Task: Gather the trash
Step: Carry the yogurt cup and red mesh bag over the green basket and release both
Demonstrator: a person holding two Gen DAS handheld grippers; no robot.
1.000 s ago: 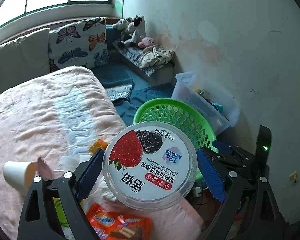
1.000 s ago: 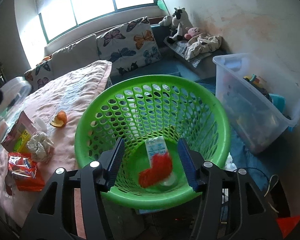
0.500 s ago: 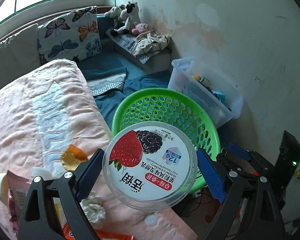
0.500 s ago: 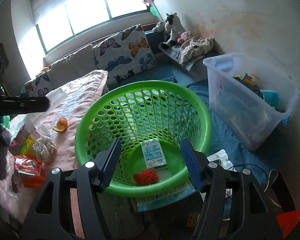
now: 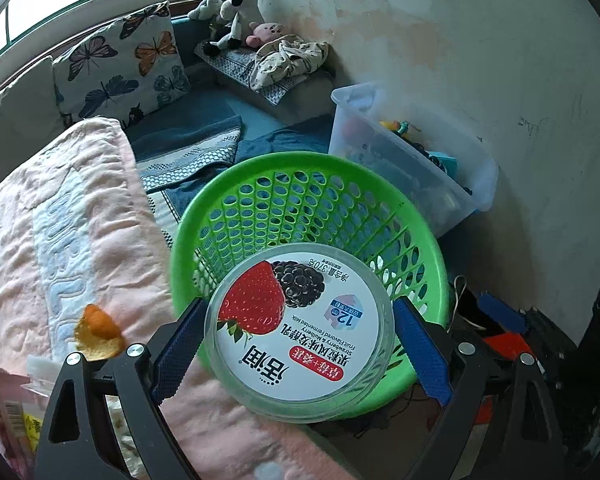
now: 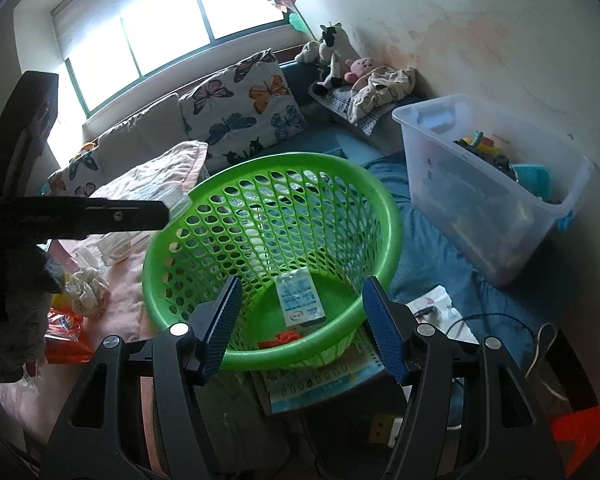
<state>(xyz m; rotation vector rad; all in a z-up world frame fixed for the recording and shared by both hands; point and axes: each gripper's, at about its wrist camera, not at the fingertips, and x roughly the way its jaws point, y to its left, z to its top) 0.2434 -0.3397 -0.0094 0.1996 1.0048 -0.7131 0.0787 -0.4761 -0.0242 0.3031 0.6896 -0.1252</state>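
My left gripper point(image 5: 298, 344) is shut on a round clear yogurt tub point(image 5: 300, 326) with a strawberry and mulberry label, held over the near rim of the green basket point(image 5: 236, 184). My right gripper point(image 6: 302, 320) is open and empty, just above the basket's point(image 6: 392, 216) near rim. Inside the basket lie a white milk carton point(image 6: 300, 298) and a red wrapper point(image 6: 280, 338). The left gripper's arm point(image 6: 72, 216) and the tub's edge point(image 6: 178, 202) show at the left of the right wrist view.
A pink blanket point(image 5: 72, 232) holds an orange peel point(image 5: 98, 330), a crumpled tissue point(image 6: 86, 290) and an orange snack bag point(image 6: 64, 336). A clear storage bin point(image 6: 492, 196) of toys stands to the right by the wall. Cables point(image 6: 500, 320) lie on the floor.
My left gripper has carried the tub right, from over the blanket to the basket's rim. My right gripper has pulled back and up from the basket.
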